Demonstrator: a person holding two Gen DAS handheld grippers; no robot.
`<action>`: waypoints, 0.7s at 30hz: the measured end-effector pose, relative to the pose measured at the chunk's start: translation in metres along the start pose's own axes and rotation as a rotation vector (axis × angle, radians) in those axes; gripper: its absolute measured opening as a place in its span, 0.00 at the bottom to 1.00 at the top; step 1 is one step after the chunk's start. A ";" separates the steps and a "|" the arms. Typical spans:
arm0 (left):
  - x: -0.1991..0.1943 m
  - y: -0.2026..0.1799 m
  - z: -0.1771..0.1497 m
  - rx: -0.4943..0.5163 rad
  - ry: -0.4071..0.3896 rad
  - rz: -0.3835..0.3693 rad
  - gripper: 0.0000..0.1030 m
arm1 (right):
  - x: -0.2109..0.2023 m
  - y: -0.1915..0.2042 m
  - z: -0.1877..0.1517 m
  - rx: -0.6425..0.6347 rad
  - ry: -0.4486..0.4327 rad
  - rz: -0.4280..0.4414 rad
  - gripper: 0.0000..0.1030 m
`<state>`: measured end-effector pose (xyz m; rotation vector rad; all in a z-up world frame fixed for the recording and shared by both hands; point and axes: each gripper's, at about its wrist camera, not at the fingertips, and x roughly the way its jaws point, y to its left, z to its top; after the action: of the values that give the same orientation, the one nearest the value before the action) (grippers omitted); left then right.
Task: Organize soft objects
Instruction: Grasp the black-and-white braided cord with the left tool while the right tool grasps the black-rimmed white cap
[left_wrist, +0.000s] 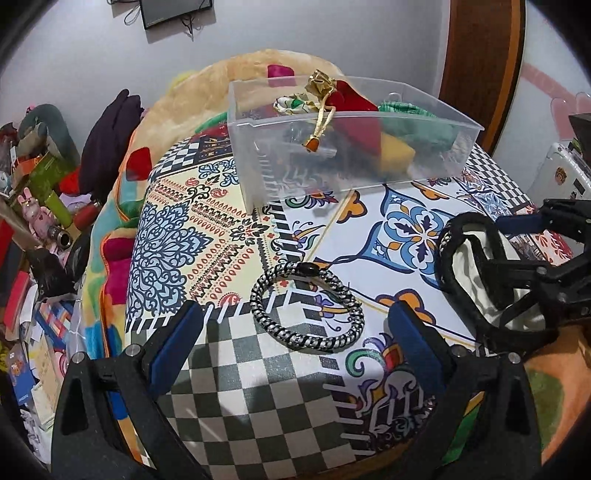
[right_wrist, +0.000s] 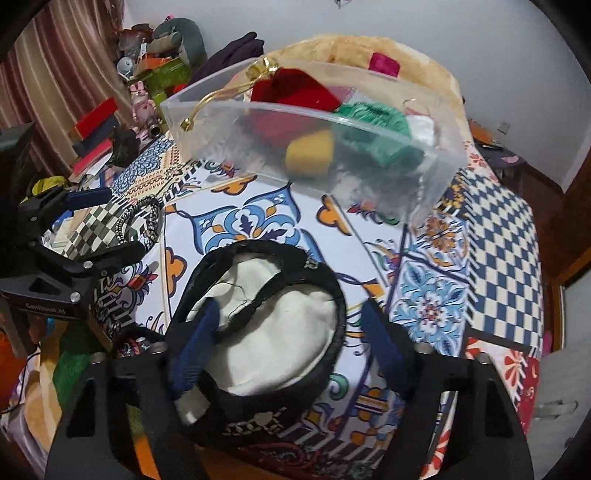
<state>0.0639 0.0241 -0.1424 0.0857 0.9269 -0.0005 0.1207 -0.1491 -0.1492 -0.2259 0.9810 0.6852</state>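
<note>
A black-and-silver braided ring (left_wrist: 306, 306) lies on the patterned cloth, just ahead of my left gripper (left_wrist: 301, 339), which is open and empty. It also shows in the right wrist view (right_wrist: 142, 221). A cream pouch with black trim (right_wrist: 269, 325) lies between the fingers of my right gripper (right_wrist: 291, 343), which is open around it; it also shows in the left wrist view (left_wrist: 476, 266). A clear plastic box (left_wrist: 343, 147) at the back holds red, green, yellow and gold-tied soft items; it also shows in the right wrist view (right_wrist: 314, 140).
The patterned cloth (left_wrist: 207, 236) covers a rounded surface over a colourful blanket (left_wrist: 110, 229). Cluttered boxes, toys and books (left_wrist: 33, 206) stand to the left. A white suitcase (left_wrist: 565, 170) and a wooden door frame (left_wrist: 480, 62) are on the right.
</note>
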 end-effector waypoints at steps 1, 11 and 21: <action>-0.001 -0.001 0.000 0.003 -0.009 0.002 0.98 | 0.001 0.001 -0.001 -0.005 0.001 -0.001 0.56; 0.007 0.004 -0.001 -0.019 -0.011 -0.048 0.53 | -0.008 -0.001 -0.004 0.003 -0.036 0.033 0.15; -0.001 0.007 0.004 -0.026 -0.032 -0.070 0.14 | -0.035 0.005 0.002 -0.011 -0.153 0.049 0.08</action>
<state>0.0669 0.0307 -0.1382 0.0291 0.8974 -0.0548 0.1062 -0.1593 -0.1183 -0.1570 0.8393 0.7420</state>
